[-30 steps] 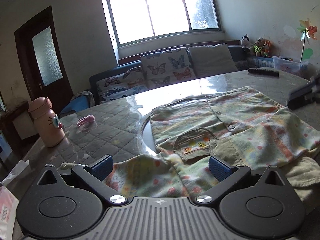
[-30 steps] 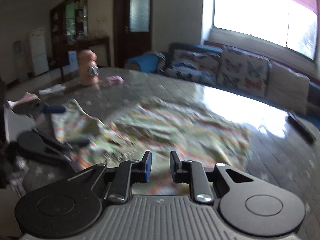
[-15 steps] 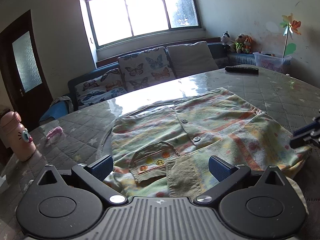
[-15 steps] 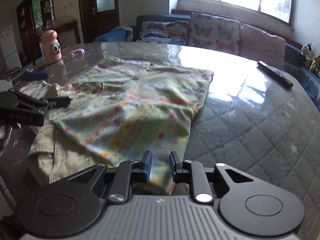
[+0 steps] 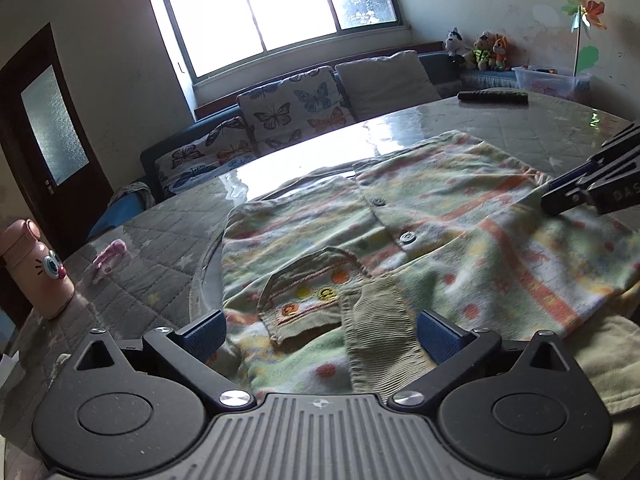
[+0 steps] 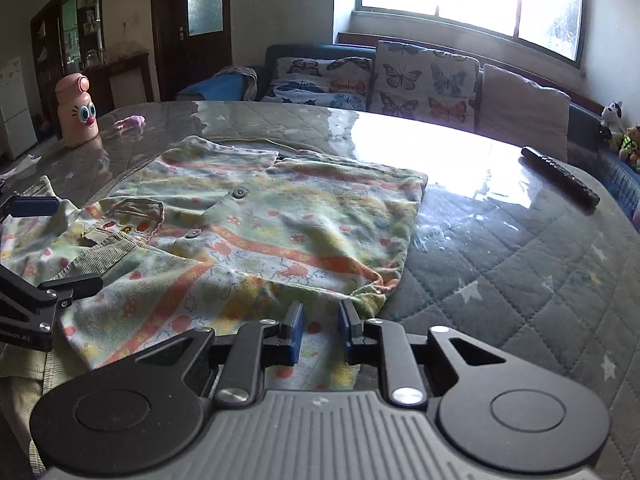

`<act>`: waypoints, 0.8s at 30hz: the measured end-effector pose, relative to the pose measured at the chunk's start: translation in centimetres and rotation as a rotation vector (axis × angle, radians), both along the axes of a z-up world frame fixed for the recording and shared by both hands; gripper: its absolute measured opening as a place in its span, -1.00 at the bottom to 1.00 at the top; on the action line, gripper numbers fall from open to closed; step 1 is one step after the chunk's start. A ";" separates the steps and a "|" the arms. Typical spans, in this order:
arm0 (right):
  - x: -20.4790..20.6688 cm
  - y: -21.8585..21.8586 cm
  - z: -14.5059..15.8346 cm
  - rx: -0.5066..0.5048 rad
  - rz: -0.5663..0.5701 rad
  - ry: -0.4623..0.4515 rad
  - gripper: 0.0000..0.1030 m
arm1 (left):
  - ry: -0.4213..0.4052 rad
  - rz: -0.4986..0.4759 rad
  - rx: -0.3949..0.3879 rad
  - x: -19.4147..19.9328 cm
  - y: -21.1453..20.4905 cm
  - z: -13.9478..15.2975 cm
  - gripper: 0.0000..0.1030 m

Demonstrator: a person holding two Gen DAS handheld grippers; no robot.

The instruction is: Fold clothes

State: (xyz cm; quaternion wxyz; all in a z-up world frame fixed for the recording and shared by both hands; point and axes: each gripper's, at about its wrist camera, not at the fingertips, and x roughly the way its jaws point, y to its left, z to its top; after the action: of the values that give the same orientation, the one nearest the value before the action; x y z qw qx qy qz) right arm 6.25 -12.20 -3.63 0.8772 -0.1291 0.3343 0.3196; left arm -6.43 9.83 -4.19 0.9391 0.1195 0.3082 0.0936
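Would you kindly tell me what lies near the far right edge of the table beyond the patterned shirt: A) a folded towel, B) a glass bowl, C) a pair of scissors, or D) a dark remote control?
D: a dark remote control lies on the bare quilted table, to the right of and beyond the patterned shirt.

black grippers (image 5: 320,330), blue ribbed pads (image 6: 295,330), silver screws.

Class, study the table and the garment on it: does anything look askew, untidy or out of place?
Yes. The patterned shirt lies rumpled, its near hem bunched, with a ribbed cuff flopped across its pocket. A small pink item lies stray beside the pink bottle.
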 end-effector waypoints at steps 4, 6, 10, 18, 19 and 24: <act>-0.9 0.4 0.8 0.008 0.027 -0.005 -0.63 | -0.018 0.010 -0.009 -0.2 0.3 0.7 1.00; -1.4 0.9 1.2 0.017 0.051 -0.006 -0.62 | -0.028 0.014 -0.015 -0.2 0.3 1.0 1.00; -2.0 2.9 1.3 0.015 0.105 -0.011 -0.59 | -0.051 0.022 -0.019 -0.5 0.4 1.8 1.00; -3.8 6.3 0.5 0.002 0.194 -0.001 -0.59 | -0.073 0.135 -0.026 -2.6 3.6 2.4 1.00; -4.3 6.8 0.4 -0.006 0.211 -0.003 -0.59 | -0.075 0.153 -0.028 -2.9 4.1 2.5 1.00; -5.6 7.9 0.6 -0.009 0.237 -0.040 -0.59 | -0.080 0.243 -0.040 -4.6 6.6 2.6 1.00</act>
State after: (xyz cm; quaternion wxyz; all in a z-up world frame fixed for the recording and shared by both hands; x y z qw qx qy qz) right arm 0.61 -4.35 -3.01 0.8391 -0.1779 0.3005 0.4171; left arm -10.98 16.45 -1.59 0.9346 0.0586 0.2845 0.2052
